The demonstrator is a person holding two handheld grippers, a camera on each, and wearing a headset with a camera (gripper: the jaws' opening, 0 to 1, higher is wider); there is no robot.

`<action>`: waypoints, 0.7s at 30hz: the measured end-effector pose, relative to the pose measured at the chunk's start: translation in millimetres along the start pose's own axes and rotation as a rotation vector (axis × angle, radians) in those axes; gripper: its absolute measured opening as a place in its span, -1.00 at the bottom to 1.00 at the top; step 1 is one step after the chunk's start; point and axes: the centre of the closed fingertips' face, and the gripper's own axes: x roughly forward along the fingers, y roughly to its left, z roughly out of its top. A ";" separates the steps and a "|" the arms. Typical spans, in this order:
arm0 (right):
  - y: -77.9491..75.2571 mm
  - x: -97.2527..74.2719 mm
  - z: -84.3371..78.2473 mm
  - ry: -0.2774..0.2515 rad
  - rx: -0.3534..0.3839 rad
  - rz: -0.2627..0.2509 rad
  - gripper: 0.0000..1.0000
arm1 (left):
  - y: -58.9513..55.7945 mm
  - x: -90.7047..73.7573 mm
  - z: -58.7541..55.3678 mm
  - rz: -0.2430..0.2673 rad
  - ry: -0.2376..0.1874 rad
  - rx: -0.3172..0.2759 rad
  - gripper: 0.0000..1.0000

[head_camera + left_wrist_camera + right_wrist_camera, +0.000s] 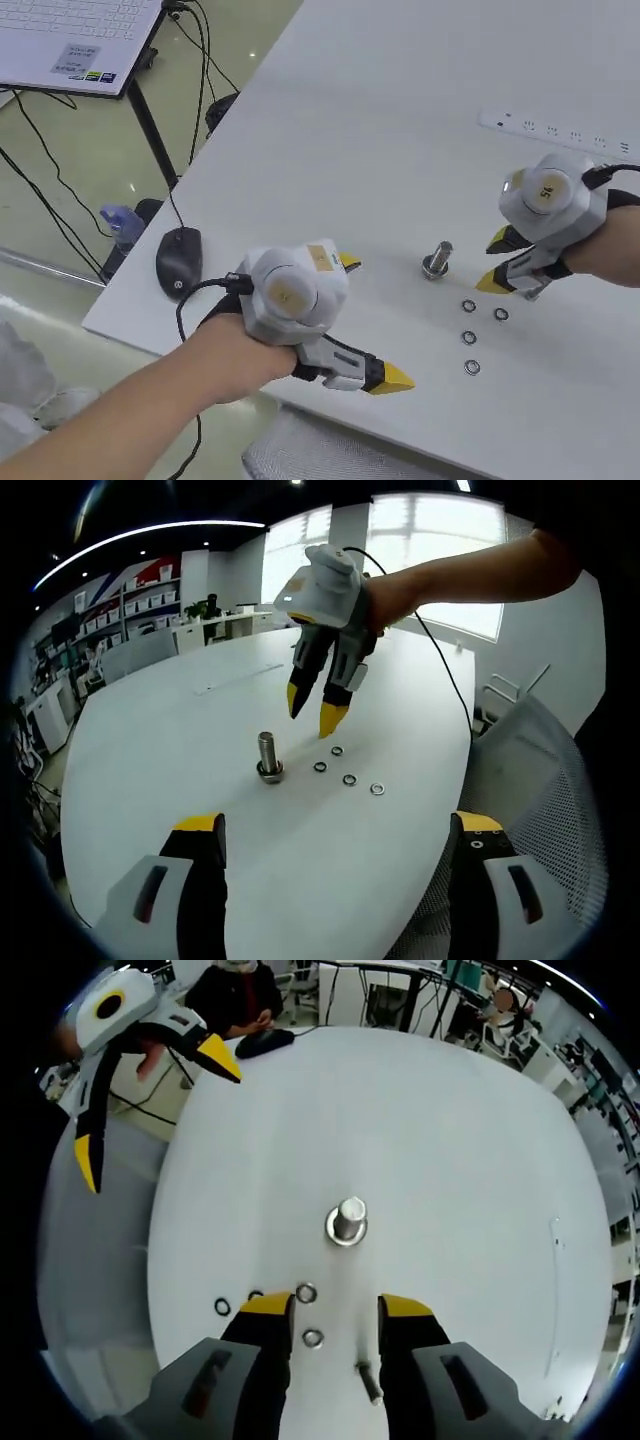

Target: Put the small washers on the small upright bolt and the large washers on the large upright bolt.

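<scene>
Standing straight up, big bolt (pixel 437 260) sits nr table (pixel 350 130) front edge, 4 washers (pixel 469 338) flat beside. L gripper (pixel 372 320) & R gripper (pixel 495 262): jaws spread.

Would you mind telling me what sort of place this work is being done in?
Probably an office-style lab: a white laptop, a black computer mouse on the large white table, and shelves of bins behind.

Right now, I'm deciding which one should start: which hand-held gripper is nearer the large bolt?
Right. The right hand-held gripper hovers just beside the large bolt, by the washers; the left hand-held gripper is farther back, near the table's front edge.
</scene>
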 end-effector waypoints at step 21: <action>12.0 17.3 -46.8 0.029 0.016 0.006 -0.41 | 0.0 7.4 0.5 -0.008 0.011 0.006 0.82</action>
